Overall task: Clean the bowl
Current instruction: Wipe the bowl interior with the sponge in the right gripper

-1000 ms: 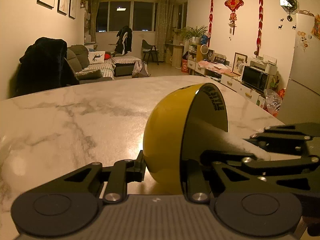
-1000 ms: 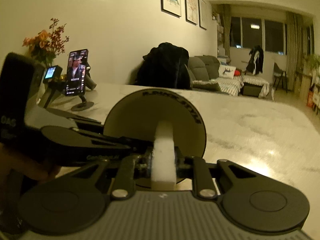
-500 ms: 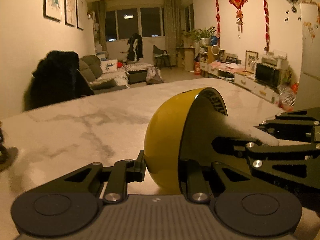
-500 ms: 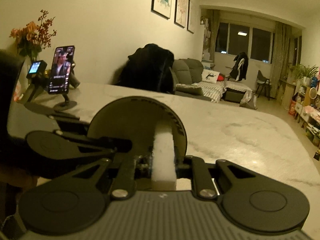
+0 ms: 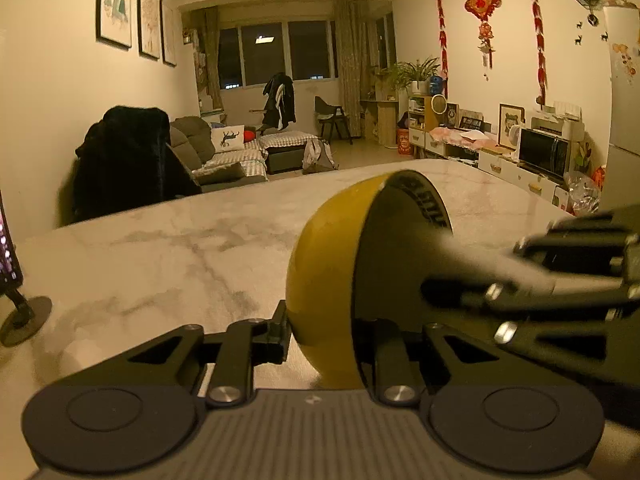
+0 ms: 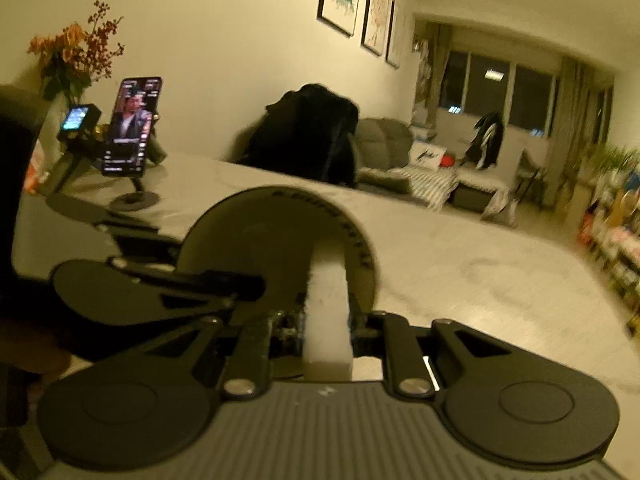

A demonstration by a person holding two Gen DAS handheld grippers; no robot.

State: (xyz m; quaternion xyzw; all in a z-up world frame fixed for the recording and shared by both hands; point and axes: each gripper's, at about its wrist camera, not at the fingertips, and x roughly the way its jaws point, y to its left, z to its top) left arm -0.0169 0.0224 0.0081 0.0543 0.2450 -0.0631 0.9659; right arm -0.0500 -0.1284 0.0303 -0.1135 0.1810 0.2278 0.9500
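Note:
A yellow bowl point(image 5: 324, 280) with a black inside point(image 6: 260, 252) is held on its side over the marble table point(image 5: 160, 260). My left gripper point(image 5: 332, 344) is shut on its lower rim, one finger outside and one inside. From the right comes my right gripper point(image 5: 516, 292), shut on a white sponge block point(image 5: 476, 264) whose tip reaches into the bowl. In the right wrist view the sponge point(image 6: 328, 312) stands upright in my right gripper point(image 6: 326, 328) and presses against the bowl's inner wall. The left gripper point(image 6: 160, 292) shows as dark linkage at the left.
A phone on a stand point(image 6: 134, 128) and a small lit device point(image 6: 76, 120) stand at the table's far left by a vase of flowers point(image 6: 72, 60). A chair draped with a black coat point(image 5: 128, 160) sits behind the table. A person's hand point(image 6: 24, 344) is at the left edge.
The sponge has slid across the bowl's inside and now looks motion-blurred. Both cameras have swung a little; the phone stand's base has come into the left wrist view.

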